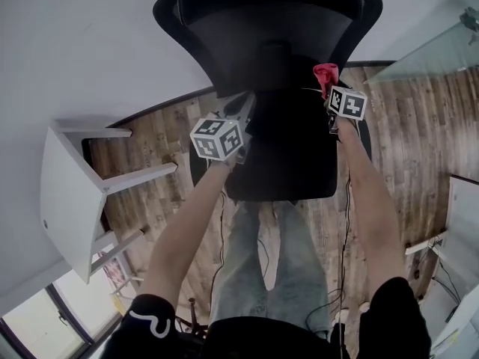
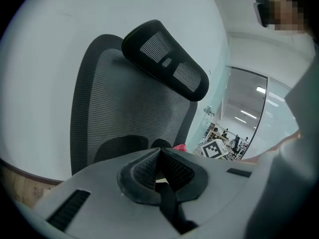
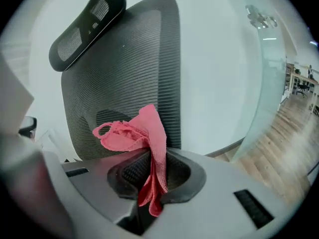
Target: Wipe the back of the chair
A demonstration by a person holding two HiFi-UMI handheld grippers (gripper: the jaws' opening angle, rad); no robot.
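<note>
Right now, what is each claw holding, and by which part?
The right claw is shut on the pink cloth, pinched near its middle, with a bunch sticking out past the tips. The left claw is shut, empty.

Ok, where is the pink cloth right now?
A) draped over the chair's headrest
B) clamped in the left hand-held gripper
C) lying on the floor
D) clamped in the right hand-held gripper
D: the right gripper view shows the pink cloth pinched between the jaws of the right hand-held gripper, while the left hand-held gripper has its jaws together on nothing.
</note>
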